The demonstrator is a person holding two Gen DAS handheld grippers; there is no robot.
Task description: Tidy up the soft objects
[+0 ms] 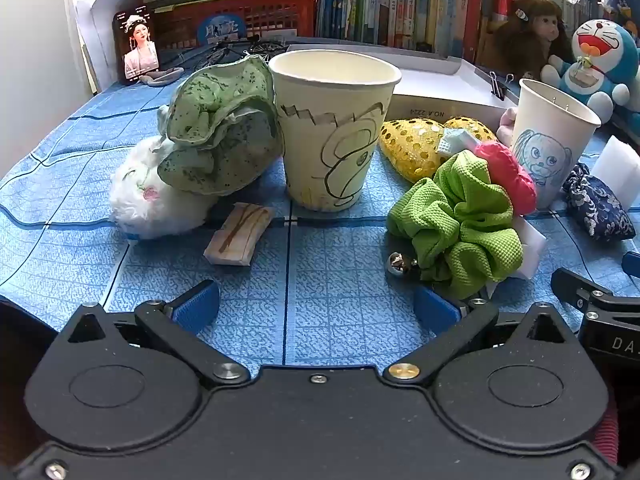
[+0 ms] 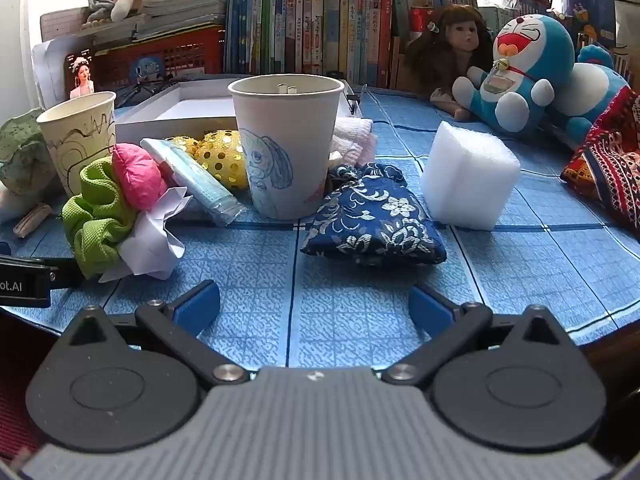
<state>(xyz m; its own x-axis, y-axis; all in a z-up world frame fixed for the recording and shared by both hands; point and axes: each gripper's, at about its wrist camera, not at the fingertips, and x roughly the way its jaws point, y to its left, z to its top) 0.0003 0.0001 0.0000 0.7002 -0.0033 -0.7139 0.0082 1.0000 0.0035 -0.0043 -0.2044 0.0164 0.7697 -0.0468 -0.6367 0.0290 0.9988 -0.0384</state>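
Observation:
My left gripper is open and empty above the blue mat, just short of a yellowish paper cup. A lime green scrunchie lies by its right finger, with a pink cushion and a gold sequin pouch behind. A green floral scrunchie rests on a white fluffy toy to the left. My right gripper is open and empty before a navy floral pouch and a white cup with a blue dog drawing. The green scrunchie shows at its left.
A white foam block stands right of the navy pouch. A white box, a doll, a Doraemon plush and books line the back. A red patterned cloth lies far right. A small wrapped bar and a bell lie on the mat.

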